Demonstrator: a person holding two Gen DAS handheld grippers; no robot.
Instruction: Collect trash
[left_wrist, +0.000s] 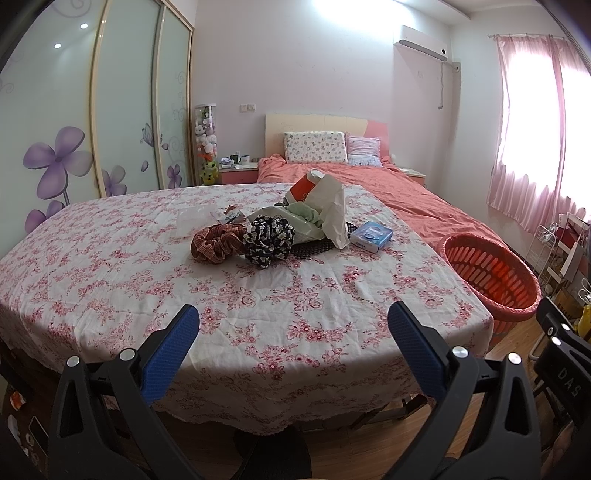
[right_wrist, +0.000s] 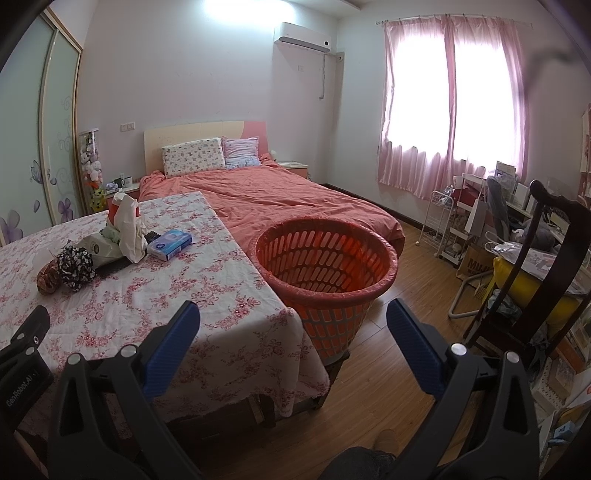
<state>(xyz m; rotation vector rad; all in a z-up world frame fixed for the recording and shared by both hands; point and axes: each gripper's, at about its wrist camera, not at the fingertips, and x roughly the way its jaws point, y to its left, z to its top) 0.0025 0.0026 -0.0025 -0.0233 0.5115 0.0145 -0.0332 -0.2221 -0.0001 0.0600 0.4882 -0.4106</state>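
A table with a pink floral cloth (left_wrist: 110, 258) (right_wrist: 166, 295) holds a pile at its far middle: a white plastic bag (left_wrist: 330, 210) (right_wrist: 129, 225) with an orange carton (left_wrist: 304, 186), a blue-white box (left_wrist: 371, 236) (right_wrist: 170, 244), a small wrapper (left_wrist: 227, 216), a red plaid scrunchie (left_wrist: 216, 243) (right_wrist: 47, 281) and a black floral scrunchie (left_wrist: 269, 240) (right_wrist: 75, 267). An orange laundry basket (left_wrist: 491, 273) (right_wrist: 321, 273) stands at the table's right. My left gripper (left_wrist: 293, 325) is open and empty over the table's near edge. My right gripper (right_wrist: 293, 325) is open and empty, near the basket.
A bed with a coral cover (right_wrist: 288, 199) lies behind the table. A dark wooden chair (right_wrist: 546, 258) and cluttered racks (right_wrist: 461, 221) stand at the right on the wood floor. A wardrobe with purple flowers (left_wrist: 55, 158) is at the left.
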